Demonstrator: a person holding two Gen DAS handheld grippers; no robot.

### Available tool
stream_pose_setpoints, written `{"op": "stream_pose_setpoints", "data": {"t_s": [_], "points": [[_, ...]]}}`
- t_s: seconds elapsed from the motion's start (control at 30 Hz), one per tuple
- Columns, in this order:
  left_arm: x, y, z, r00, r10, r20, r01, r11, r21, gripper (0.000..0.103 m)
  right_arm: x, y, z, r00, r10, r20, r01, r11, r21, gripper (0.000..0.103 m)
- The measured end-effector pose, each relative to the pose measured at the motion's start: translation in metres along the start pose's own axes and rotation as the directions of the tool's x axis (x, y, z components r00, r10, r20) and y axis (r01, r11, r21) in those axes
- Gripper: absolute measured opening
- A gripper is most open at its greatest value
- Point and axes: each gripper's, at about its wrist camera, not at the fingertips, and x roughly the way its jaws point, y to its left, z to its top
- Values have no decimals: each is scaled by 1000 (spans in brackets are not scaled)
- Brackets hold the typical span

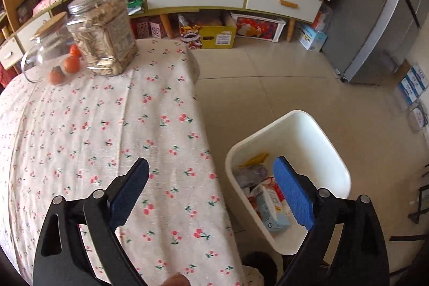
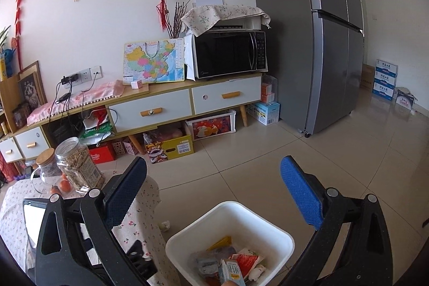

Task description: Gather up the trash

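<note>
I see the white bin (image 1: 300,136) on the floor beside the surface (image 1: 107,130), holding a carton (image 1: 270,208), wrappers (image 2: 245,260) and a yellow scrap (image 1: 254,160); deeper trash is too jumbled to make out. My left tool (image 1: 211,192) gapes wide, empty. My right tool (image 2: 214,195) is wide too, with the carton's top cut off at the frame edge.

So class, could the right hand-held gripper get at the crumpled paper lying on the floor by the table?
Probably yes: the right hand-held gripper is open and empty, and the crumpled paper lies uncovered on the floor between the tablecloth and the white bin.
</note>
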Motion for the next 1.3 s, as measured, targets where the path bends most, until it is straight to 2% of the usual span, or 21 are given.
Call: {"op": "stream_pose_setpoints", "data": {"t_s": [0.07,0.1,0.17,0.23,0.27,0.3,0.4,0.53,0.6,0.67,0.77,0.83,0.9,1.07,1.3], "points": [[-21,16,-7,995,77,70,-77,997,-1,91,1,-1,-5,1000,9,-18,-9,1000,10,96],[-34,24,-11,986,124,115,-124,992,-1,92,3,0,-8,999,32,-43,-31,999,17,96],[-60,37,-19,952,222,210,-226,974,-7,96,7,6,-19,988,104,-116,-101,994,29,96],[-83,51,-30,913,297,281,-300,953,-31,96,8,18,-32,975,130,-178,-130,991,9,96],[-91,58,-34,904,311,295,-313,949,-41,96,8,25,-39,971,133,-197,-139,990,-20,96],[-98,66,-37,902,318,293,-317,947,-50,96,6,33,-44,970,131,-206,-145,988,-54,96],[-111,91,-50,917,301,262,-287,954,-92,96,-6,49,-64,973,105,-205,-134,982,-131,96],[-118,115,-75,931,291,221,-267,955,-131,96,-20,55,-99,956,126,-265,-159,981,-107,96],[-115,126,-89,947,262,185,-236,960,-151,96,-26,61,-115,950,127,-285,-168,978,-124,96],[-110,132,-104,961,230,154,-208,966,-152,96,-33,69,-125,958,113,-262,-162,972,-170,96],[-103,138,-128,952,264,158,-240,958,-158,96,-42,80,-132,969,101,-224,-155,959,-238,96],[-101,145,-136,954,260,150,-233,956,-177,96,-46,85,-135,971,97,-217,-152,955,-253,96],[-102,147,-138,955,256,150,-228,956,-183,96,-47,87,-138,970,99,-221,-156,954,-257,96],[-108,153,-141,942,284,181,-250,950,-189,96,-45,94,-145,967,102,-235,-163,953,-256,96],[-104,157,-139,947,272,171,-236,950,-205,96,-46,100,-147,970,113,-216,-170,948,-269,96]]}}
